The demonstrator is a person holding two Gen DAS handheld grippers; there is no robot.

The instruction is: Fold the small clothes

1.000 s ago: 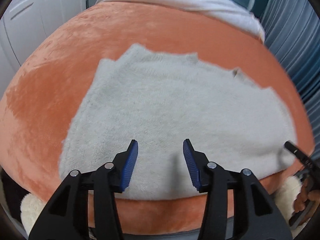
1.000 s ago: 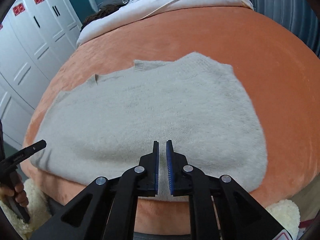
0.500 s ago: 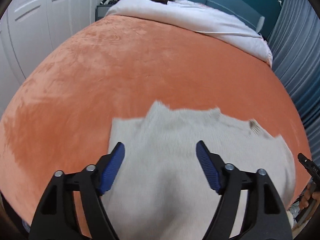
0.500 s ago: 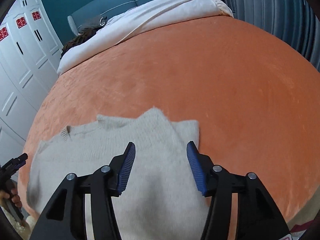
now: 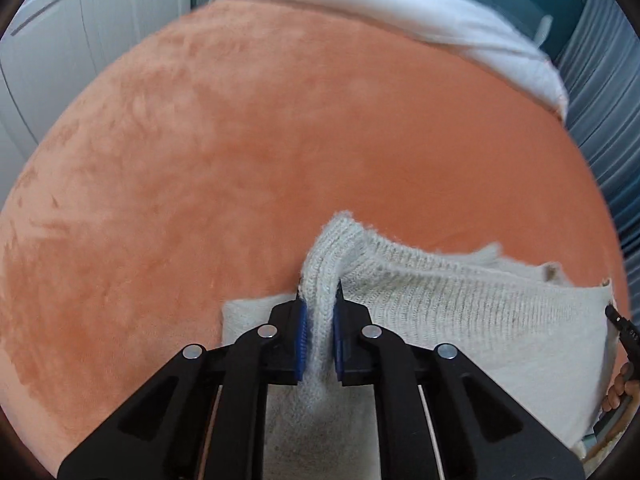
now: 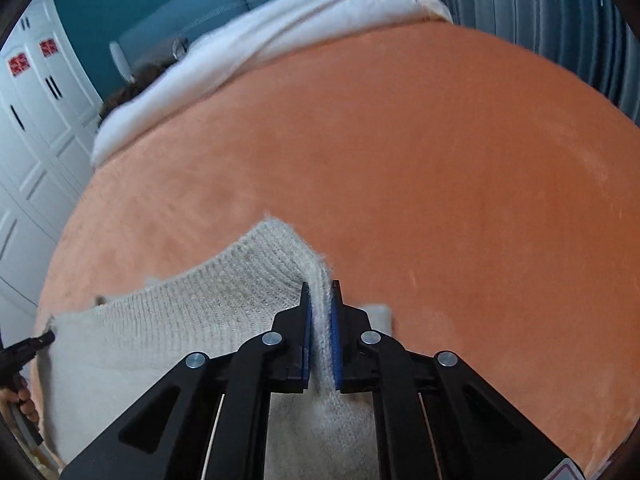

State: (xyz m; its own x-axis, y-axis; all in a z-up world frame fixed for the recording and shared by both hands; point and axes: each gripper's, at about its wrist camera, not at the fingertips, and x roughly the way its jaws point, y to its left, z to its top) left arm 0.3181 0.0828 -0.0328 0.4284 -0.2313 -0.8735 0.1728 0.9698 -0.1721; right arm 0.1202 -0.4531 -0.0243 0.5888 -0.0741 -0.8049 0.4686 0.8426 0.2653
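A light grey knitted sweater (image 5: 460,308) lies on an orange plush bedspread (image 5: 280,140). My left gripper (image 5: 319,312) is shut on a raised fold at the sweater's far left edge. My right gripper (image 6: 320,312) is shut on a raised fold at the sweater's (image 6: 180,320) far right edge. Both pinched edges are lifted off the bedspread (image 6: 440,160), with the ribbed edge stretched between them. Each gripper's tip shows at the edge of the other's view: the right one (image 5: 620,324) and the left one (image 6: 28,348).
A white duvet (image 5: 400,4) lies across the far end of the bed, with a teal headboard (image 6: 180,8) behind. White wardrobe doors (image 6: 28,112) stand on the left, grey-blue curtains (image 5: 600,100) on the right.
Both grippers were open over the sweater half a second ago; now each has shut on a far edge fold and lifted it. One second ago the right gripper was shut on the near edge.
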